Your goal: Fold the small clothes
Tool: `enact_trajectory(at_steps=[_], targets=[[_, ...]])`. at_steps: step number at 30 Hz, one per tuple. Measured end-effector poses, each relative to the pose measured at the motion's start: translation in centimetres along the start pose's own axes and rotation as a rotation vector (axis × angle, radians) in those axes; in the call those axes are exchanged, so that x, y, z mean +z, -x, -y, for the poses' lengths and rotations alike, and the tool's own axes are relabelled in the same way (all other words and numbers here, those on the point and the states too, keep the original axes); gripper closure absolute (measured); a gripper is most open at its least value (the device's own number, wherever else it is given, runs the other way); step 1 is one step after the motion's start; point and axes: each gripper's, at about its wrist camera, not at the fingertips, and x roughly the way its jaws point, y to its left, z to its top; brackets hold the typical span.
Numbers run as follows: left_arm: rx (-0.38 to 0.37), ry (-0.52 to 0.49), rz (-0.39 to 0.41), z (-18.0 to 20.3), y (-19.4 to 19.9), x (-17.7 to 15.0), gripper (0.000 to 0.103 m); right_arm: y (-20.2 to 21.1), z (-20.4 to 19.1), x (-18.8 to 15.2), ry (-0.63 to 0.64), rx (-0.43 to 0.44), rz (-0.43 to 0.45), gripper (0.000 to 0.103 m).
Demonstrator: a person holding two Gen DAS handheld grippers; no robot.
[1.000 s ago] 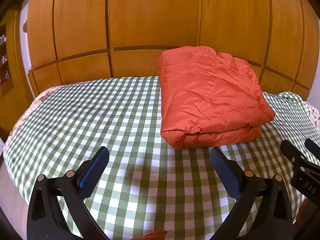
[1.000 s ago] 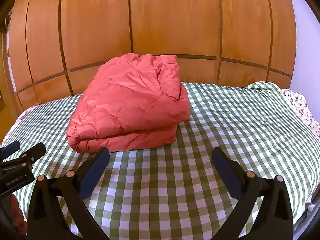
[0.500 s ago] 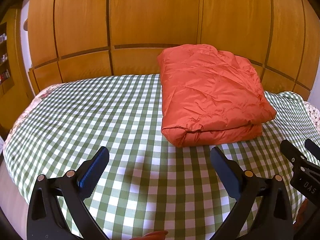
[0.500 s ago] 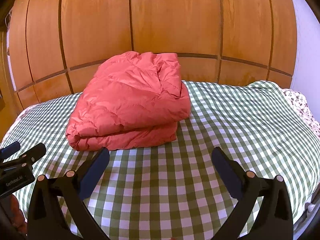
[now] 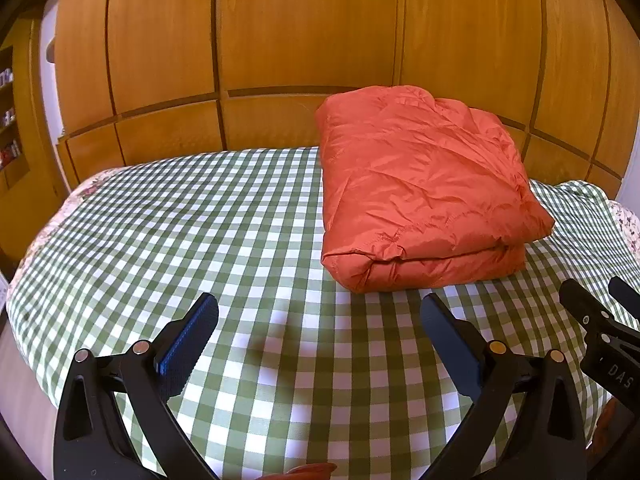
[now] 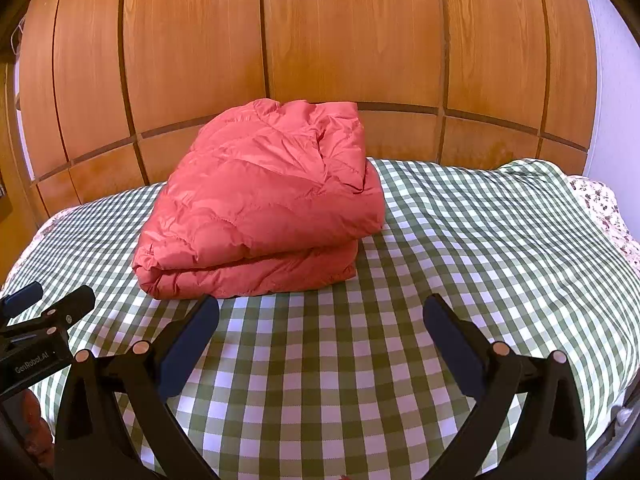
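I'm looking at the orange puffer jacket (image 5: 420, 188) lying folded on the green checked bedspread (image 5: 200, 220), and by my reading the folding itself looks done: the bundle is doubled over into a compact, thick rectangle, two layers stacked, with the rounded fold edge facing me. From the left wrist view it sits at about one o'clock; from the right wrist view it's at about eleven o'clock (image 6: 260, 200), with its far end close to the wooden panelled wall (image 6: 320, 40). I see no other garment on the bed in either view, so I can't tell whether anything is left to fold. What might remain, at most, is tidying the slightly ruffled far corner.

My left gripper (image 5: 319, 320) is spread wide, jaws well apart, holding nothing; it hovers over bare check cloth, near the bundle's front edge but not touching it. My right gripper (image 6: 321, 318) is likewise wide apart and empty, and in that view its left fingertip (image 6: 200, 316) sits just beside the jacket's near edge; whether it touches I can't say. Each gripper shows in the other's view, low at the outer edge.
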Motion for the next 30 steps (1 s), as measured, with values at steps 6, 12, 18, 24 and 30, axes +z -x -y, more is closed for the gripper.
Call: enact_trajectory(at_steps=[6, 12, 18, 24, 30], targets=[[-0.001, -0.003, -0.003, 0.09, -0.1, -0.09, 0.003, -0.18, -0.13, -0.06, -0.001, 0.002, -0.004, 0.002], [-0.01, -0.004, -0.015, 0.28, -0.14, -0.18, 0.003, -0.31, -0.22, -0.15, -0.001, 0.006, -0.006, 0.002], [-0.006, -0.025, -0.017, 0.72, -0.13, -0.23, 0.003, -0.36, -0.25, -0.21, -0.002, 0.007, -0.009, 0.002], [-0.018, -0.029, -0.01, 0.79, 0.03, -0.22, 0.003, -0.47, -0.27, -0.23, 0.001, 0.016, -0.017, 0.002], [-0.037, -0.014, -0.032, 0.58, -0.27, -0.17, 0.003, -0.51, -0.24, -0.32, -0.002, 0.019, -0.02, 0.002]])
